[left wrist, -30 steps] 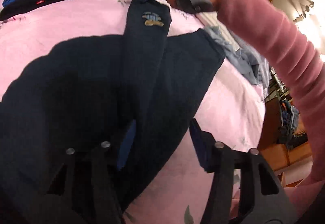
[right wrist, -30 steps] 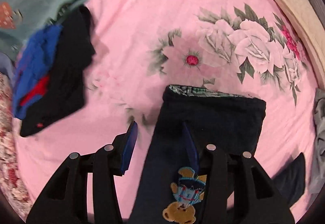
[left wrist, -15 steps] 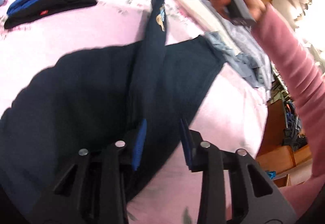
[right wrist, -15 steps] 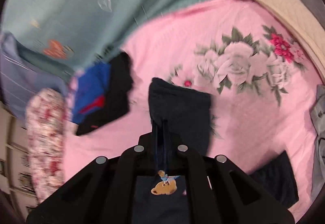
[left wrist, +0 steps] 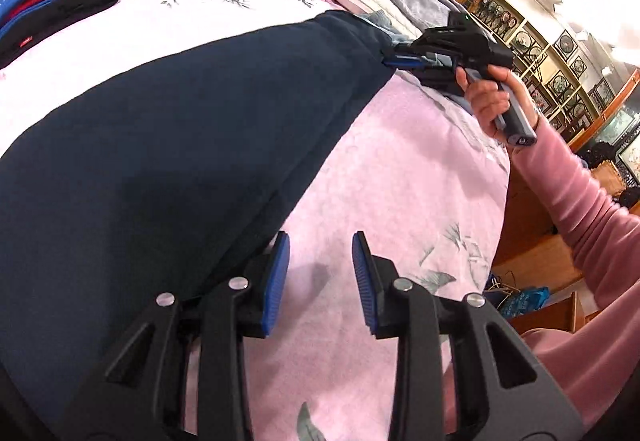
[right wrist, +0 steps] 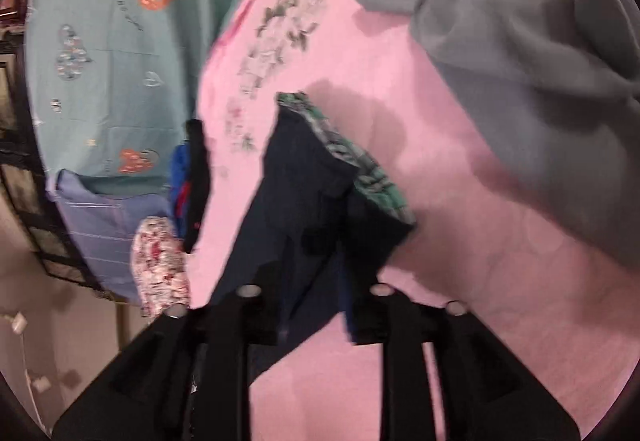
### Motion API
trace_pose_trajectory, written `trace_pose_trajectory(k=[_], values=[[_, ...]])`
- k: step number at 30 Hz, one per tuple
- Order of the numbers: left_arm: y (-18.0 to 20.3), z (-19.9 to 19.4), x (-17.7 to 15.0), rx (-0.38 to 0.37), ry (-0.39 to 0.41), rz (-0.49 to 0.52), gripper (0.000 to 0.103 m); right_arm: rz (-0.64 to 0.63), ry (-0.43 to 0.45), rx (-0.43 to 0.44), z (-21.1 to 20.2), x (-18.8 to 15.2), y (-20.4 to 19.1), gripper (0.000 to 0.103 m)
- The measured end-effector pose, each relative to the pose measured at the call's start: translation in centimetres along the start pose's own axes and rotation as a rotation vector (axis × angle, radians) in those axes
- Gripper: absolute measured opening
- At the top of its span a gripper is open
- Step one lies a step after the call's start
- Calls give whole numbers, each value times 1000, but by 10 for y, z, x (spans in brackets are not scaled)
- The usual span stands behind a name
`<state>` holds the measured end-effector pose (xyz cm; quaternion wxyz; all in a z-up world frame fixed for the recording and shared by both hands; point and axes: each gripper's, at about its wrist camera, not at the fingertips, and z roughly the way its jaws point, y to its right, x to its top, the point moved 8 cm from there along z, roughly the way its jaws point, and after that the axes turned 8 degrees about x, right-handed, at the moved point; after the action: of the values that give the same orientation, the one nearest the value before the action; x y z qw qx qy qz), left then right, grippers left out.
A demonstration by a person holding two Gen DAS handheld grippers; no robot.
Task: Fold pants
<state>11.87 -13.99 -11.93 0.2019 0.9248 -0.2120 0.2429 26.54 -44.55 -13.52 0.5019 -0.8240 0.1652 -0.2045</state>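
Your navy pants [left wrist: 168,145] lie on the pink flowered bed cover [left wrist: 400,177], the two legs laid one over the other so they run as one long band from about 8 o'clock up to 1 o'clock in the left wrist view. That lengthwise fold looks done; the crosswise folds that would make a compact bundle are, as far as I can judge, still ahead of you.

Your left gripper [left wrist: 320,273] is partly parted with nothing between its blue pads [left wrist: 276,273] — it hangs just off the near edge of the pants, over bare cover. Your right gripper [right wrist: 312,265] sits at the far end of the pants, at 1 o'clock in the left view, in your right hand [left wrist: 492,101]. Its jaws are opening, and dark cloth with a green checked lining [right wrist: 360,169] lies between them; the picture is too blurred to say whether the pads are pressing on it, so I cannot tell if you have let go.

At 10 o'clock a folded stack of black and blue clothes [left wrist: 60,9] waits, and grey clothing [right wrist: 520,41] lies heaped at 1 o'clock in the right view.
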Motion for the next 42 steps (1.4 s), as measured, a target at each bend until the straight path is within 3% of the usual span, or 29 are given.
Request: trace_pose_trajectory(k=[4,8,9,10,15,17,20,22,24,26,28,31,35,38,42], values=[[-7,-13,6,37,42,-11,42,-55,19,-7,8,12,-19,45],[-19,-18,6,62,58,-51,45,1,-9,-89,32,25,-6,41],[-23,-15,5,55,52,-69,45,-3,-3,-99,34,27,-7,17],[-27,-14,4,57,47,-80,45,-30,-15,-110,36,27,-13,6],[-34,-25,2,82,54,-74,44,-174,56,37,0,20,-77,6],[-36,-33,0,99,66,-65,44,-172,71,62,-12,13,-77,6],[-40,-39,-3,104,70,-74,45,-131,49,-45,-12,5,-34,10],[-47,-43,-8,119,64,-85,46,-72,13,-231,-11,1,13,16],[-55,-52,-14,142,60,-95,46,4,21,-160,-19,-3,20,27],[-63,-68,-19,178,74,-102,46,6,17,-115,-26,-19,3,27],[-74,-92,-26,242,111,-110,57,-132,-41,-76,-16,-47,-33,28],[-89,-112,-33,303,140,-121,59,-453,-214,-37,29,-116,-96,29],[-114,-134,-52,385,155,-173,60,-1043,-455,-52,106,-229,-153,28],[-129,-145,-65,410,159,-241,62,-1281,-563,-53,138,-276,-158,28],[-147,-161,-93,446,169,-317,62,-1425,-642,-81,172,-287,-161,28]])
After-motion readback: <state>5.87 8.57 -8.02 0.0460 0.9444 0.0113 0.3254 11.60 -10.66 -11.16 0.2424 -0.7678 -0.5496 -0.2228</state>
